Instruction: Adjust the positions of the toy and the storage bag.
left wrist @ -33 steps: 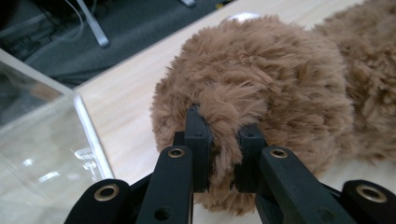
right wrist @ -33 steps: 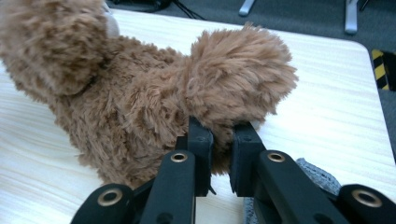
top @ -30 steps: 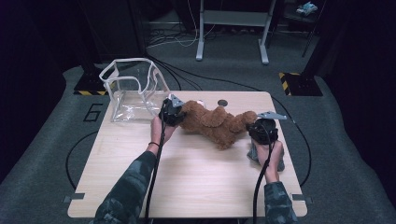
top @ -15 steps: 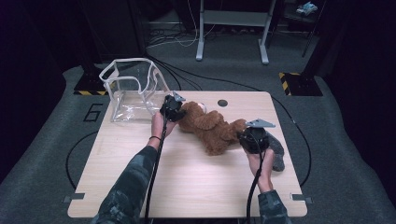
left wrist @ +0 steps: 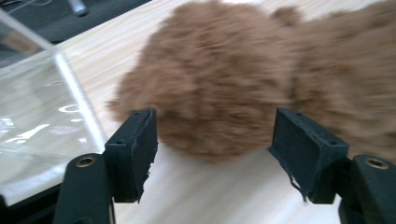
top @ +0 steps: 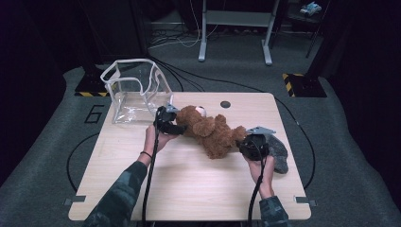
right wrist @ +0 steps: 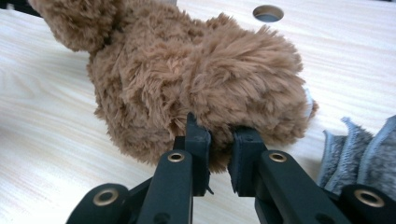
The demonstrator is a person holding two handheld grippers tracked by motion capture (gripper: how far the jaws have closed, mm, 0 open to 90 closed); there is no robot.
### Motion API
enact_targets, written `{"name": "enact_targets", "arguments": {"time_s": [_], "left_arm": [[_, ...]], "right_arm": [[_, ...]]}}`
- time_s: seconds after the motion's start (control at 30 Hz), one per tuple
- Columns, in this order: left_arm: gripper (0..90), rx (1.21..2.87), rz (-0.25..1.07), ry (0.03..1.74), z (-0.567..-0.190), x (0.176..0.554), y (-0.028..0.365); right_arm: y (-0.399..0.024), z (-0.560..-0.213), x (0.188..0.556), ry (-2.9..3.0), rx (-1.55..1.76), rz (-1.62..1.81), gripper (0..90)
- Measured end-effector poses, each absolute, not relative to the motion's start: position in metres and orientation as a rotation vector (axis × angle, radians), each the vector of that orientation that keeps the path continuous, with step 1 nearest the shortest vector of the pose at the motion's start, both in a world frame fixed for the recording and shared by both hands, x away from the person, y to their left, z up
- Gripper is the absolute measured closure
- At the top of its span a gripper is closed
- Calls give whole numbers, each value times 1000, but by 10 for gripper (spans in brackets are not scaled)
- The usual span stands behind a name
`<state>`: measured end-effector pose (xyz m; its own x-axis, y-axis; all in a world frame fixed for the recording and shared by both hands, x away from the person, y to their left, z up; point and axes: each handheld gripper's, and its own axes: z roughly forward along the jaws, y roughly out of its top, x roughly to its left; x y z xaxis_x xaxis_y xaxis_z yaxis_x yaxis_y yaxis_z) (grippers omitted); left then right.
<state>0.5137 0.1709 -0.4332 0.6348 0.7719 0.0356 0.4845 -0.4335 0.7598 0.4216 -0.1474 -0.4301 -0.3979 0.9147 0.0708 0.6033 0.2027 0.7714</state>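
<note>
Handling status: a brown teddy bear point(top: 210, 130) lies on its side on the wooden table point(top: 189, 189), between the two grippers and outside the clear plastic bag point(top: 135, 92).
Left gripper point(left wrist: 212, 140): jaws have just been opening; they stand apart on either side of the bear's head, and the pads do not press on it.
Right gripper point(right wrist: 217, 140): jaws nearly together, pinching a tuft of plush at the bear's lower end.
Bag position: at the table's far left corner, mouth up, just beside the bear's head.
Other item: a grey plush cloth point(top: 279, 151) lies just beside the right gripper.
Done, judged: bear brought close to the bag.
Left, judged: lifting the bear and placing it inside the bag.
</note>
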Motion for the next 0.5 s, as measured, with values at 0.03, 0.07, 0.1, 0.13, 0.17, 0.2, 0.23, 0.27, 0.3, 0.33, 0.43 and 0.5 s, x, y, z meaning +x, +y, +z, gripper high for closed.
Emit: {"name": "enact_targets", "arguments": {"time_s": [0.03,0.07,0.1,0.13,0.17,0.2,0.23,0.27,0.3,0.33,0.43,0.5], "left_arm": [[287,2123,490,955,-432,508,169],[283,2121,484,935,-432,503,166],[273,2123,468,927,-430,499,163],[264,2120,459,912,-428,496,160],[263,2117,462,891,-426,492,156],[261,2112,469,882,-423,489,152],[261,2117,465,869,-421,487,148],[261,2126,450,848,-418,484,143],[260,2125,467,831,-415,480,135],[260,2130,460,816,-413,477,131],[260,2126,486,782,-408,474,117],[263,2119,496,767,-407,473,111]], "right_arm": [[-147,-431,421,2084,1412,1046,802],[-147,-433,421,2088,1416,1043,802],[-147,-434,420,2091,1420,1042,802],[-147,-435,420,2098,1411,1046,802],[-146,-436,419,2101,1420,1041,801],[-146,-437,419,2106,1415,1044,802],[-145,-438,418,2103,1420,1046,802],[-145,-438,418,2105,1421,1042,801],[-145,-439,418,2113,1420,1041,802],[-144,-439,417,2116,1416,1039,802],[-143,-441,417,2132,1415,1029,802],[-142,-442,417,2141,1412,1025,801]]}}
